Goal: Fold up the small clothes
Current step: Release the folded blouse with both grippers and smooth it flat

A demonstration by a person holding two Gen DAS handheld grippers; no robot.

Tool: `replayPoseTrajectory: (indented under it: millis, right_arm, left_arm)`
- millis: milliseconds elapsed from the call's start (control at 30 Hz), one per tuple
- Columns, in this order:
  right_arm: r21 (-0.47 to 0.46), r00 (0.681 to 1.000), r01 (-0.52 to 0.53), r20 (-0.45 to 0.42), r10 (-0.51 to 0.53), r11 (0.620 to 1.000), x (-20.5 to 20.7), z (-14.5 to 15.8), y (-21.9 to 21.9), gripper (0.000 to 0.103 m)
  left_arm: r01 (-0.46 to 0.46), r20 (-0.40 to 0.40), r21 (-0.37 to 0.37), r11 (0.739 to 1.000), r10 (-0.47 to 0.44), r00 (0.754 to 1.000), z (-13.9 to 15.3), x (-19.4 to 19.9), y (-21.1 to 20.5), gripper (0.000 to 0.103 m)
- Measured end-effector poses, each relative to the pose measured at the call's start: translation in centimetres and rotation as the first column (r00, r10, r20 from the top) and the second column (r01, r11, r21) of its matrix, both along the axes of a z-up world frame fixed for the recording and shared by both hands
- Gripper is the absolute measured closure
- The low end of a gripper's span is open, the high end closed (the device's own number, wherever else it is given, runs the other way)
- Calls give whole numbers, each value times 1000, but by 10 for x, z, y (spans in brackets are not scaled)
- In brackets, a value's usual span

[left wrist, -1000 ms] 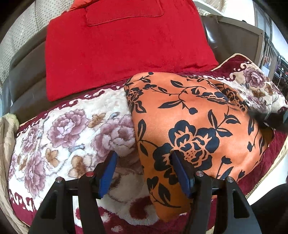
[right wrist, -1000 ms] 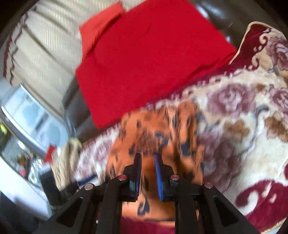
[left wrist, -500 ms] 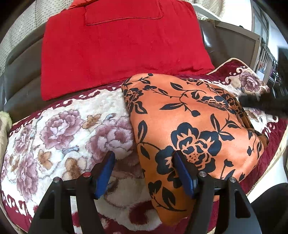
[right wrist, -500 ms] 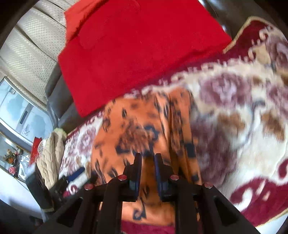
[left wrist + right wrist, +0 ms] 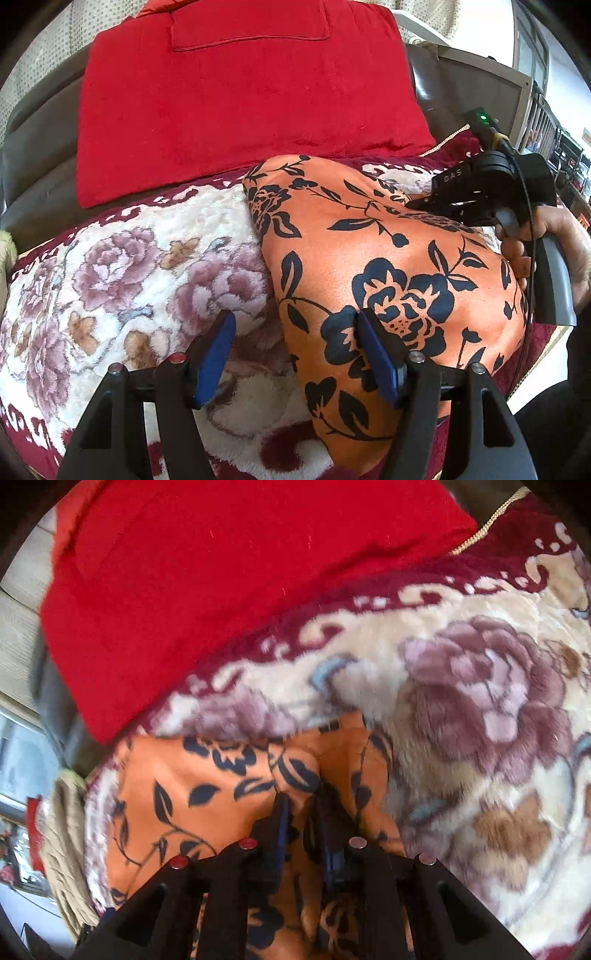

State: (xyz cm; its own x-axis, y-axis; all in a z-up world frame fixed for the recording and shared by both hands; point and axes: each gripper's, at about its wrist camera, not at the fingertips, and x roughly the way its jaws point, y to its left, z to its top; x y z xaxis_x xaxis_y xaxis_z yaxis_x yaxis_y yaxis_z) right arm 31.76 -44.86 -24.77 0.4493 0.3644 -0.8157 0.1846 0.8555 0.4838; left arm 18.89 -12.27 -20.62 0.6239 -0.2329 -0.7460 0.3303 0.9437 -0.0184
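- Slippage risk: right gripper pinches only a thin ridge of the orange floral garment, near its far edge, lower centre of right wrist view. Satiny-looking cloth, so a quick pull could probably tug it free & the fold collapses.
- Snag risk: garment lies on a fluffy floral blanket. If jaws bite too deep they may catch pile w/ the cloth & drag the blanket along.
- Uneven fold risk: left gripper holds nothing. Its jaws have just been opening & stand wide, straddling the garment's left edge, one pad over blanket, other over the black flower print. Cloth lies between the jaws, but I see no pinch. W/ one side loose, pulling from the right only would likely skew the cloth.
- Garment place: centre-right of left wrist view, spread over blanket, just below the red cushion; top corner near cushion's lower edge.
- Pose: left gripper tilted down toward the near edge, bottom of frame. Right gripper angled down onto the cloth's far side, seen at right edge of left wrist view; person's hand wraps its handle.
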Motion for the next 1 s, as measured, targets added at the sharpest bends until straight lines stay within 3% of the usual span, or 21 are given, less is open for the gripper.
replayPoseTrajectory:
  millis: [133,300,433,533,600,667,767,833,1000]
  right_arm:
    - [59,999,23,30,-25,998,-11,-1,-10,83]
    - [19,998,24,54,-25,1000,-40,26,-8,81]
    - [-43,991,-50,121,55,998,-76,63,5,81]
    - [-96,981,-95,160,109,991,-104,87,17,81]
    - [-108,978,-117,163,133,987,-118,93,26,81]
    - [-120,978,-134,145,151,984,-127,90,35,81]
    - [-151,981,-175,62,186,973,-137,61,54,79]
    - [-156,979,-174,74,188,972,-142,45,59,79]
    - [-201,978,-176,73,194,964,-148,52,64,79]
  left_arm:
    - [-9,-7,-11,1000,9,1000,-1,2,3,29]
    - [-12,-29,-56,998,10,1000,-2,4,10,28]
    - [-26,-69,-134,991,17,997,6,7,20,28]
    - [-84,4,-166,983,85,996,23,6,37,23]
    - [-117,24,-130,985,121,992,25,6,41,18]
    - [-129,-2,-83,988,129,992,18,11,40,18]
    - [-87,-103,6,996,87,991,-10,19,26,17]
    - [-81,-68,2,997,81,994,-12,15,27,17]
    - [-88,-117,-58,994,80,990,-15,20,39,17]
